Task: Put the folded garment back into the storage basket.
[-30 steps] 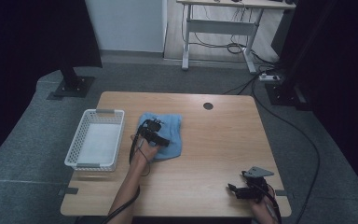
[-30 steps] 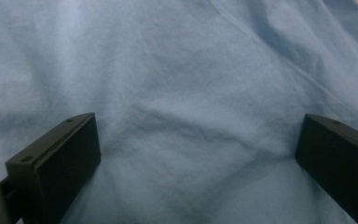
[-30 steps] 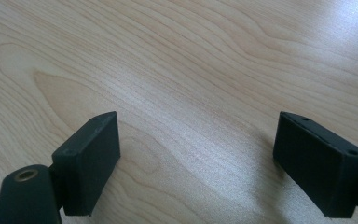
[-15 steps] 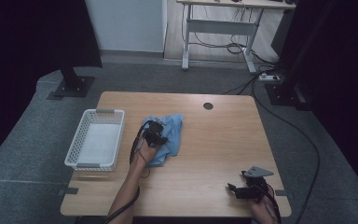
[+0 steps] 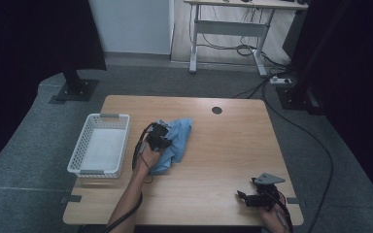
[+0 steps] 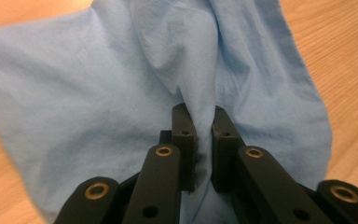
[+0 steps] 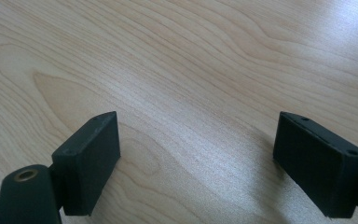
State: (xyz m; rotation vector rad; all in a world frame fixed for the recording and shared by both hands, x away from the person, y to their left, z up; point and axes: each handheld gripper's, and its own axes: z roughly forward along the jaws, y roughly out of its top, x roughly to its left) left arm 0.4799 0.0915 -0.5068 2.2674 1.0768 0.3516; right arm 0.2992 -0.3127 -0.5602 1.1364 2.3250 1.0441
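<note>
Right gripper (image 5: 246, 198) sits at the near right edge of the wooden table (image 5: 233, 145), jaws wide apart, nothing between them, bare wood under them in the right gripper view; it hasn't shifted from the earlier frames. Left gripper (image 5: 161, 138) is mid-table, jaws just closed and now clamped on a pinched ridge of the blue cloth (image 5: 177, 141); in the left gripper view the fold (image 6: 196, 100) rises between the two pads. Cloth lies bunched left of table centre, drawn in narrower than a second ago, when it lay flatter and the jaws were open. White mesh basket (image 5: 99, 145) just left of the hand, apart from the cloth. Dark round hole (image 5: 217, 110) near the far edge, clear of everything
</note>
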